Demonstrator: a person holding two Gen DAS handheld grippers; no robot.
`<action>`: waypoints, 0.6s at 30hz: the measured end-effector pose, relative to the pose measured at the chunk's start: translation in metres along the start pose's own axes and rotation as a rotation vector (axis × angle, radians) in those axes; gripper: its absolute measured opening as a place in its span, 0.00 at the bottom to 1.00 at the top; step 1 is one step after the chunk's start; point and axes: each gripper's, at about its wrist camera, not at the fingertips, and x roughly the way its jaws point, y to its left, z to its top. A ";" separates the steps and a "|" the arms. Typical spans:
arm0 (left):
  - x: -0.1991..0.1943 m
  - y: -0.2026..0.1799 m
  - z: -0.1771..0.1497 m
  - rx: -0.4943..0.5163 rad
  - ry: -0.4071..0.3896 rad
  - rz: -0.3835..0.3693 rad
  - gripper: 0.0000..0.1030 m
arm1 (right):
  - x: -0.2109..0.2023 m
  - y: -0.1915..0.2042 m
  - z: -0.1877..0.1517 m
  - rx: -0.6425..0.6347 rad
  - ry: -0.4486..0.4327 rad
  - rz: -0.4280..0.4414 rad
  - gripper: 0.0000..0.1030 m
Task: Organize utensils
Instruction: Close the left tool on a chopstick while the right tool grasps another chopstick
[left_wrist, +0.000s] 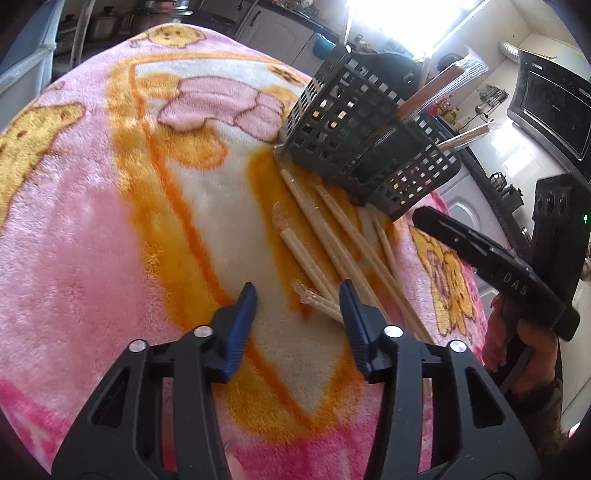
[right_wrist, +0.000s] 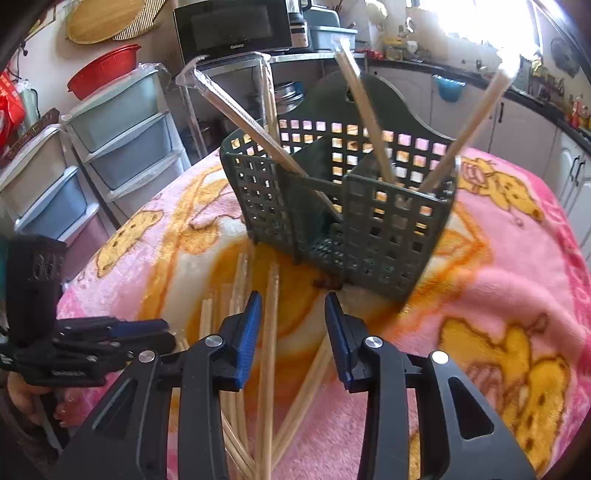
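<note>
1. A pink and orange blanket (right_wrist: 517, 266) covers the worktop.
2. The caddy (right_wrist: 373, 236), dark and latticed, stands upright on the blanket, with wrapped chopsticks (right_wrist: 362, 107) leaning out of its compartments.
3. Loose chopsticks (left_wrist: 332, 240) lie scattered on the blanket just in front of the caddy.
4. The left claw (left_wrist: 298, 295) is parted above one end of the pile, gripping nothing.
5. The right claw (right_wrist: 293, 304) is parted, one chopstick (right_wrist: 267, 354) lying between its jaws, unpinched.
</note>
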 end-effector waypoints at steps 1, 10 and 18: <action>0.003 0.002 0.000 -0.006 0.005 -0.001 0.35 | 0.003 0.000 0.001 0.000 0.004 -0.003 0.33; 0.010 -0.006 0.004 0.043 0.003 0.023 0.21 | 0.025 -0.002 0.007 -0.009 0.048 0.004 0.33; 0.016 -0.019 0.000 0.137 0.025 0.042 0.02 | 0.042 -0.002 0.012 -0.002 0.081 0.010 0.33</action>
